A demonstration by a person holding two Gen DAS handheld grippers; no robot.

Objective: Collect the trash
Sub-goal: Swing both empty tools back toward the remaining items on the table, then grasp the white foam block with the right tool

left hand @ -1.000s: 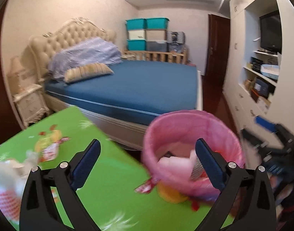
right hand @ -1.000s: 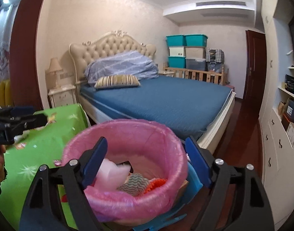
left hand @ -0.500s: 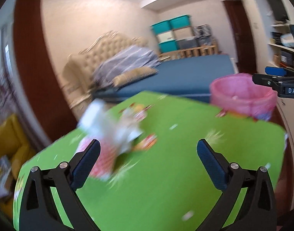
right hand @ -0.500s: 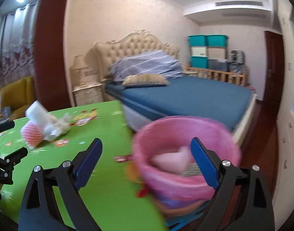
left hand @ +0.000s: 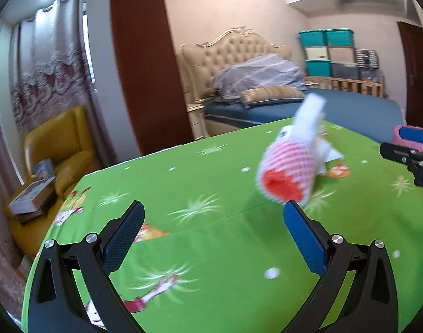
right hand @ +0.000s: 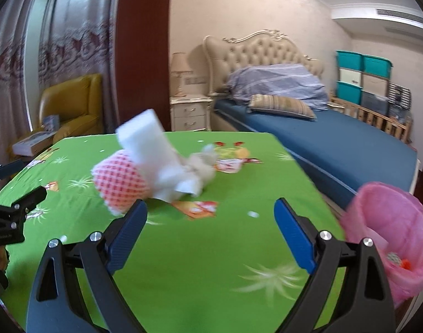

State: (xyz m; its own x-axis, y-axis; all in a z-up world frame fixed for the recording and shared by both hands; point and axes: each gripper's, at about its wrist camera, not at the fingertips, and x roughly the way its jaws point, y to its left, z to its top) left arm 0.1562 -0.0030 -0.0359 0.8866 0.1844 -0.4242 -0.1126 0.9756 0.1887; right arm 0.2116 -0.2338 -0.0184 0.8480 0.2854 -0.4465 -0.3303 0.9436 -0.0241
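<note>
A heap of trash lies on the green table: a red-and-white foam net point(left hand: 287, 170) point(right hand: 120, 180), a white foam block point(right hand: 147, 144) point(left hand: 308, 116), crumpled white paper point(right hand: 197, 172) and an orange wrapper point(right hand: 199, 208). My left gripper point(left hand: 214, 233) is open and empty, the net just beyond its right finger. My right gripper point(right hand: 210, 227) is open and empty, short of the heap, with the net by its left finger. The pink-lined bin point(right hand: 391, 233) point(left hand: 408, 138) stands off the table's right edge.
The green tablecloth point(right hand: 211, 263) has printed cartoon figures. A yellow armchair point(left hand: 59, 141) with boxes on it stands to the left by the curtains. A blue bed point(right hand: 336, 144), a nightstand point(right hand: 189, 113) and stacked teal crates point(right hand: 361, 77) lie beyond the table.
Both views have swung left, away from the pink bin and onto the table. The trash heap now sits close in front of both grippers. Both grippers stay open.
</note>
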